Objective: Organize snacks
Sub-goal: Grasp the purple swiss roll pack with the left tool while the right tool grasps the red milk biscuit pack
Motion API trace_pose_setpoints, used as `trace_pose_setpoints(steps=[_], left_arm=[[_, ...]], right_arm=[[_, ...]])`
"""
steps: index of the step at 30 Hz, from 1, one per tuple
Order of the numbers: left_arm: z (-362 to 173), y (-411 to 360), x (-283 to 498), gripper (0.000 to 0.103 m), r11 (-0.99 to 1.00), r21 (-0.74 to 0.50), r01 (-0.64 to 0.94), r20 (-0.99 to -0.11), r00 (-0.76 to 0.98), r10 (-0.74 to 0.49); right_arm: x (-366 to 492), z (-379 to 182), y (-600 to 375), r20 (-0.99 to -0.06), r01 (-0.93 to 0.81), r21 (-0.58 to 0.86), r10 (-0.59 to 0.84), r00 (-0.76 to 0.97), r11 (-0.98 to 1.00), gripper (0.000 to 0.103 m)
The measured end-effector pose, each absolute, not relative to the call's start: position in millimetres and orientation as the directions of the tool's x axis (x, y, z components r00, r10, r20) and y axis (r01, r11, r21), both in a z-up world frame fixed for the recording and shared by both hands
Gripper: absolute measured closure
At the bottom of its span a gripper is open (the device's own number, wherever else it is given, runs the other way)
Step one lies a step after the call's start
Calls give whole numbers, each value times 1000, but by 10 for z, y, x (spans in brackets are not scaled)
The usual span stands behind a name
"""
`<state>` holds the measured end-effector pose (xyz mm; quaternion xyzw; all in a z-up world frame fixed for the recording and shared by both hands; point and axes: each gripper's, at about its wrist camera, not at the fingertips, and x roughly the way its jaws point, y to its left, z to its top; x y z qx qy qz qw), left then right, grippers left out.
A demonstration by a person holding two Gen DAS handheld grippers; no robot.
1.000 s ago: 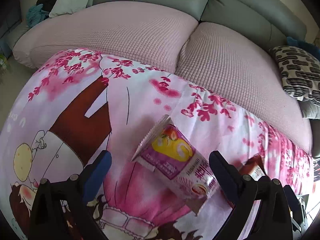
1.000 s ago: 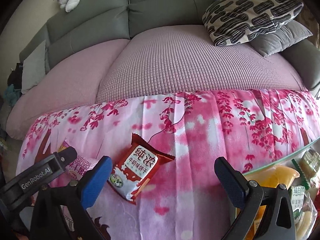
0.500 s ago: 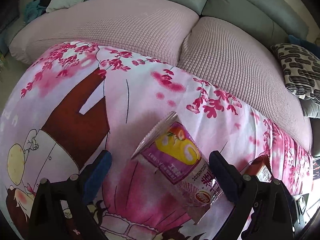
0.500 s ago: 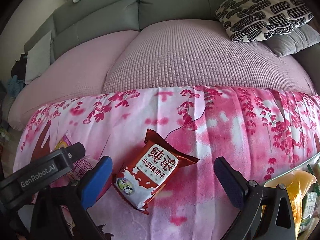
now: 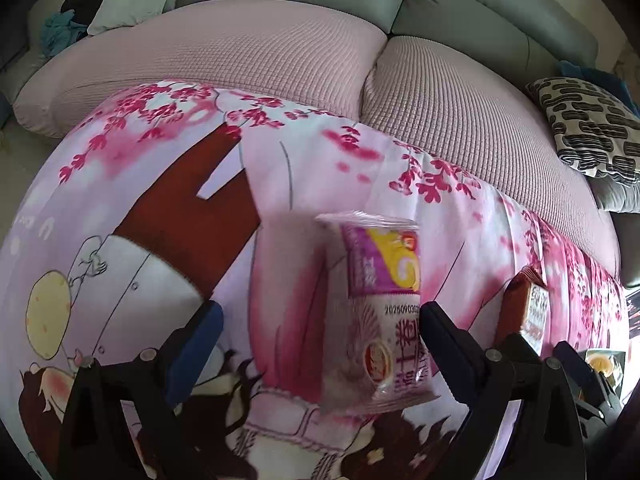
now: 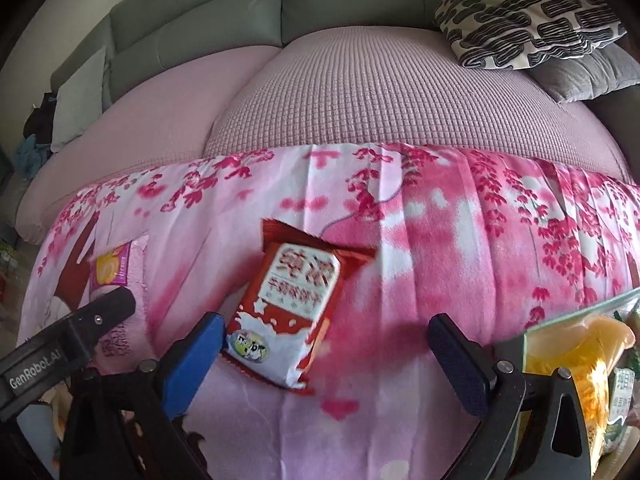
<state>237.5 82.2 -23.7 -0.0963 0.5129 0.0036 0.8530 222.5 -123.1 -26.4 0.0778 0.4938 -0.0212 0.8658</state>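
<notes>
Left gripper (image 5: 320,344) wide open around purple-and-white plastic snack packet (image 5: 382,312) on pink floral blanket (image 5: 304,168); right gripper (image 6: 324,360) likewise around red-and-white biscuit packet (image 6: 288,312). Approaching; closing probably next.

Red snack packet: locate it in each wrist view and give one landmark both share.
Left wrist view: red snack packet at the far right edge, beyond the right finger, partly hidden.
Right wrist view: red snack packet near centre, between the open fingers, closer to the left one.
Shared landmark: patterned pillow on the sofa.
</notes>
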Motion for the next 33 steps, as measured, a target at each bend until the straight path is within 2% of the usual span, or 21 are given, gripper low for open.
trace_pose_setpoints(steps=[10, 14, 16, 18, 20, 28, 33], left_arm=[[-176, 712, 2449, 5, 992, -96, -77, -870, 491, -46], [-190, 647, 2476, 6, 994, -91, -67, -870, 491, -47], [-207, 595, 2491, 9, 995, -85, -52, -870, 491, -49], [-220, 559, 2500, 21, 995, -89, -41, -870, 489, -58], [-243, 528, 2514, 26, 996, -84, -37, -872, 486, -55], [-296, 538, 2505, 34, 997, -62, -46, -867, 498, -31], [-314, 520, 2507, 39, 999, -24, -38, -864, 504, -1]], right_arm=[[2239, -223, -1179, -855, 90, 91, 32, 518, 992, 1], [2300, -237, -1101, -856, 85, 90, 34, 515, 992, 8], [2314, -260, -1108, -861, 91, 100, 40, 507, 991, 10], [2325, -267, -1117, -857, 95, 108, 44, 513, 990, 14], [2331, -280, -1110, -859, 92, 100, 39, 511, 991, 15], [2319, -335, -1104, -856, 81, 86, 32, 516, 993, 15], [2305, -319, -1167, -852, 108, 106, 34, 522, 989, 26]])
